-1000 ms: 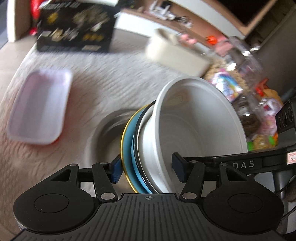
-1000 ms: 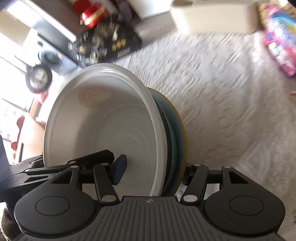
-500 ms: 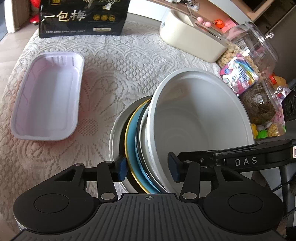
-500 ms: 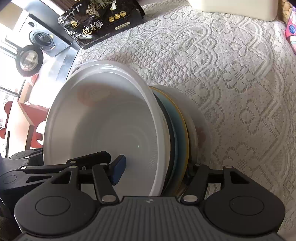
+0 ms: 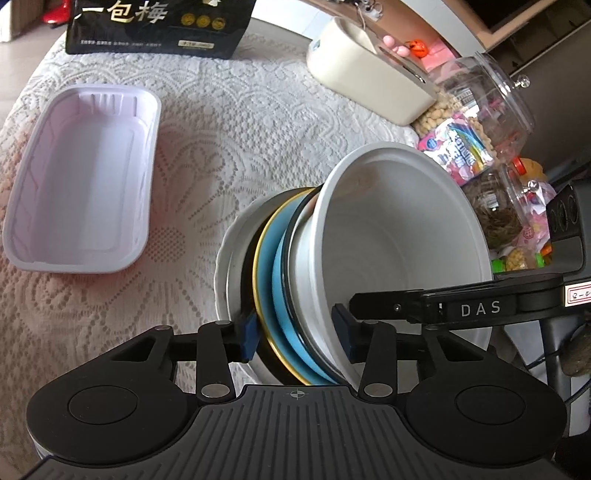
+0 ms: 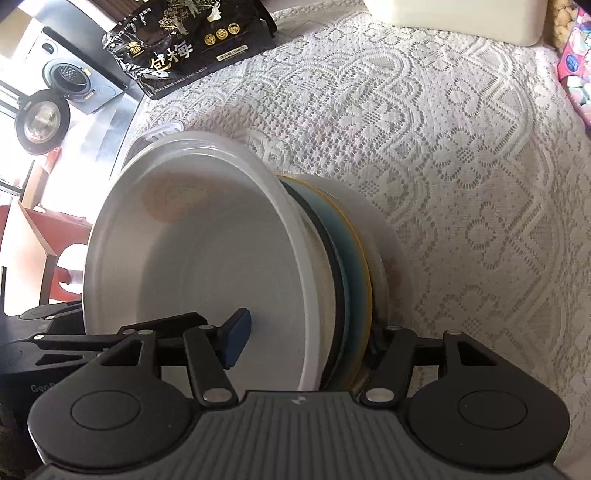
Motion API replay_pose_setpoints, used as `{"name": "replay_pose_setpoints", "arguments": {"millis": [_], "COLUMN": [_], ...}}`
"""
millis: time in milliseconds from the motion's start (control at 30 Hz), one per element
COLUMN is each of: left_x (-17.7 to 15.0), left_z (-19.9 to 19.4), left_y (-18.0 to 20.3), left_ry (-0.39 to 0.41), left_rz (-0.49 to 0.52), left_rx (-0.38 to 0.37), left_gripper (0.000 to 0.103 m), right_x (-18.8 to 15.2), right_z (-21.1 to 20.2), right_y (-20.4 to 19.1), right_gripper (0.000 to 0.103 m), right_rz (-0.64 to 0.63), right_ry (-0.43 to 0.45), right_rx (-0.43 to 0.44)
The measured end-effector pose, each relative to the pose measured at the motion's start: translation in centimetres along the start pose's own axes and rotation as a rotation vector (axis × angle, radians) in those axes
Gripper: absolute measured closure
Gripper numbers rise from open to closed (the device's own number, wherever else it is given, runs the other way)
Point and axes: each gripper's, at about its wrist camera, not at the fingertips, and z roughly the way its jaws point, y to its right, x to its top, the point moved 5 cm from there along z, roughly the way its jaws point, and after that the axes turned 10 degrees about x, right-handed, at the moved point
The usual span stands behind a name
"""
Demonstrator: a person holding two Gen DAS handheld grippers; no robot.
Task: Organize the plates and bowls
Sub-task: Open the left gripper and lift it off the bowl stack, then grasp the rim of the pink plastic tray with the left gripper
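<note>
A nested stack of dishes fills both views: a large white bowl (image 5: 402, 251) on the inside, then a black-rimmed dish, a blue plate with a yellow rim (image 5: 269, 266), and a white plate (image 5: 225, 254) at the bottom, against the lace cloth. My left gripper (image 5: 295, 332) is shut across the stack's near edge. My right gripper (image 6: 306, 336) is shut across the opposite edge, one pad inside the white bowl (image 6: 207, 266). The blue plate (image 6: 351, 258) and the white plate (image 6: 391, 251) show behind it.
An empty white rectangular tray (image 5: 81, 173) lies to the left on the lace tablecloth (image 5: 221, 122). A black snack bag (image 5: 159, 26) stands at the back. A cream box (image 5: 365, 77) and clear jars of snacks (image 5: 480, 110) stand at the right.
The stack came down towards the cloth and now sits lower and steadier. Both grippers stayed shut on it; the blur is gone.
</note>
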Motion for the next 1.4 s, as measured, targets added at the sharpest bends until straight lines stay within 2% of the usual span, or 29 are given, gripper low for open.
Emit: {"name": "replay_pose_setpoints", "arguments": {"millis": [133, 267, 433, 567, 667, 800, 867, 1000, 1167, 1300, 1400], "left_x": [0.2, 0.3, 0.5, 1.3, 1.8, 1.9, 1.8, 1.2, 1.0, 1.0, 1.0], "left_z": [-0.5, -0.9, -1.8, -3.3, -5.1, -5.9, -5.4, -4.1, -3.9, -3.8, -3.7], "left_y": [-0.1, 0.0, 0.0, -0.3, -0.2, -0.1, -0.1, -0.1, -0.1, -0.2, -0.2], "left_ry": [0.009, 0.027, 0.061, 0.111, 0.165, 0.205, 0.205, 0.159, 0.16, 0.159, 0.158], "left_rz": [0.007, 0.019, 0.057, 0.044, 0.06, 0.09, 0.117, 0.136, 0.156, 0.156, 0.158], "left_rx": [0.009, 0.018, 0.066, 0.051, 0.061, 0.135, 0.178, 0.169, 0.178, 0.178, 0.176], "left_gripper": [0.06, 0.057, 0.055, 0.056, 0.056, 0.056, 0.056, 0.057, 0.055, 0.054, 0.054], "right_x": [0.2, 0.4, 0.4, 0.7, 1.0, 0.9, 0.7, 0.5, 0.4, 0.4, 0.3], "right_z": [-0.6, -1.2, -1.3, -2.2, -4.1, -4.9, -4.6, -4.1, -4.5, -5.0, -5.0], "right_y": [-0.4, -0.3, -0.2, -1.6, -3.3, -4.2, -3.8, -2.6, -2.1, -1.6, -1.0], "right_gripper": [0.044, 0.047, 0.046, 0.045, 0.045, 0.045, 0.045, 0.045, 0.045, 0.043, 0.043], "right_rz": [-0.023, -0.021, -0.011, -0.076, -0.161, -0.261, -0.273, -0.256, -0.248, -0.252, -0.242], "right_ry": [-0.004, 0.002, 0.006, 0.024, 0.095, 0.151, 0.152, 0.143, 0.164, 0.222, 0.218], "right_rx": [-0.034, -0.03, -0.039, -0.074, -0.096, -0.196, -0.231, -0.275, -0.292, -0.335, -0.319]}}
